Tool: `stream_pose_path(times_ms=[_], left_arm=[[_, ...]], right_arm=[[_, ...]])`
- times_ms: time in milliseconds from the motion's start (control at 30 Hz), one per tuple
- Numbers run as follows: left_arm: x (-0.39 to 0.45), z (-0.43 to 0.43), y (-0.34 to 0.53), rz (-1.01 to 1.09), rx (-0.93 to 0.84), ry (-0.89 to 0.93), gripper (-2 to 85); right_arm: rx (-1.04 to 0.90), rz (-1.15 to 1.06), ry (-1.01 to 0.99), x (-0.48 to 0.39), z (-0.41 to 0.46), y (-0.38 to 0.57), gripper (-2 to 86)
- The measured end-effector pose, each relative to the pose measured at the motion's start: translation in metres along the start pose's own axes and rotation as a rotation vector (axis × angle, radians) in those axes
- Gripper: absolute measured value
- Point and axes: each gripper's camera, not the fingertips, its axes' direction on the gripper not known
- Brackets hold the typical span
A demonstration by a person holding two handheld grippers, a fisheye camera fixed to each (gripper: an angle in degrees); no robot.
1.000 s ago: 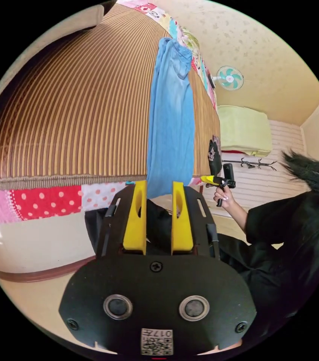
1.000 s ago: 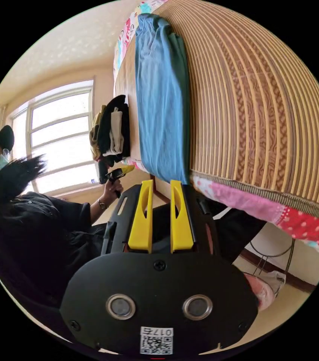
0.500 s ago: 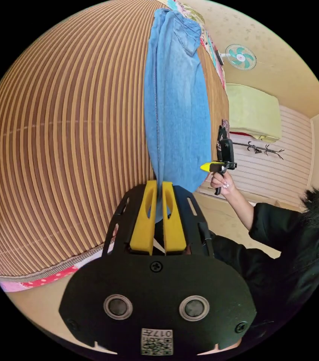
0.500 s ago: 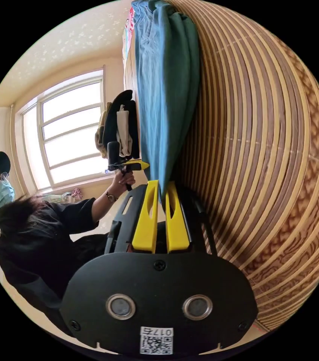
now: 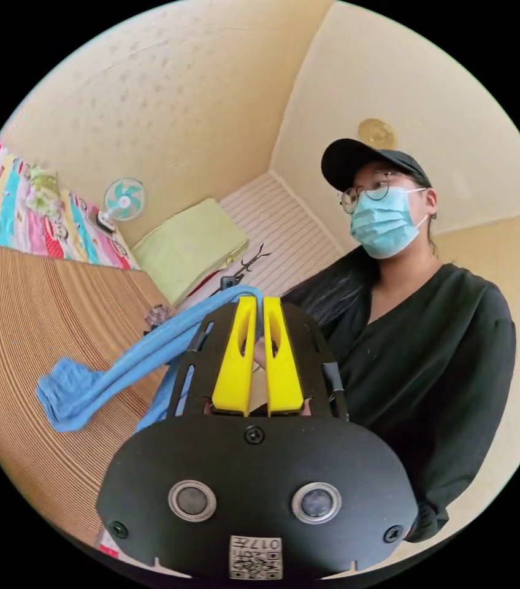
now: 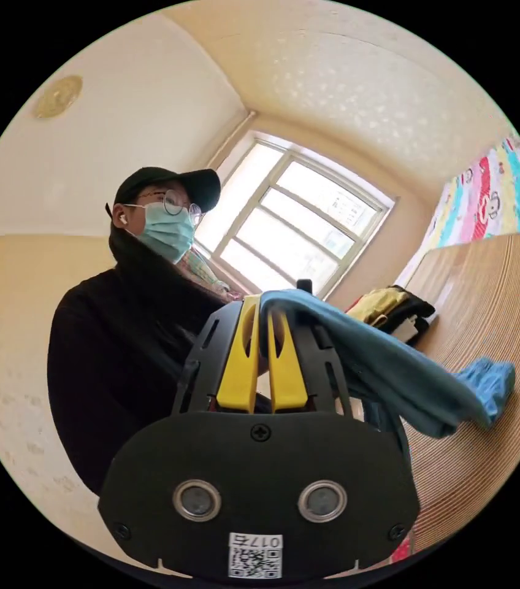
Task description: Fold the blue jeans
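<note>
Blue denim jeans [image 5: 119, 368] lifted at one end, far end bunched on striped brown bamboo mat [image 5: 21, 319]. Left gripper [image 5: 259, 302] yellow jaws pinching hem. Right gripper [image 6: 264, 302] jaws pinching jeans too [image 6: 395, 374]. Person in black top [image 5: 432, 368] behind.

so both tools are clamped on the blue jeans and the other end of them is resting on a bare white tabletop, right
Not quite. Both yellow-jawed tools, left and right, are clamped on the blue denim jeans, but the far end rests on a brown striped woven mat, not a bare white tabletop. The left gripper view shows it.
</note>
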Motion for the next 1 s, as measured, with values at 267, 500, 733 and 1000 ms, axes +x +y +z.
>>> stream_pose_path(times_ms=[267, 500, 733, 1000], left_arm=[[-0.042, 0.044, -0.104, -0.078, 0.048, -0.375, -0.2], [-0.173, 0.08, -0.059, -0.284, -0.075, -0.579, 0.0], [-0.248, 0.126, 0.134, -0.695, -0.366, -0.667, 4.2], [-0.295, 0.115, 0.272, -1.155, -0.311, -0.577, 12.0]], right_arm=[[-0.052, 0.127, 0.39, 0.024, -0.053, -0.12, 0.7], [-0.139, 0.405, 0.521, 0.152, -0.095, -0.091, 0.9], [-0.242, 0.7, 0.5, 0.2, -0.103, 0.07, 2.5], [-0.225, 1.271, 0.587, 0.222, -0.151, 0.234, 14.4]])
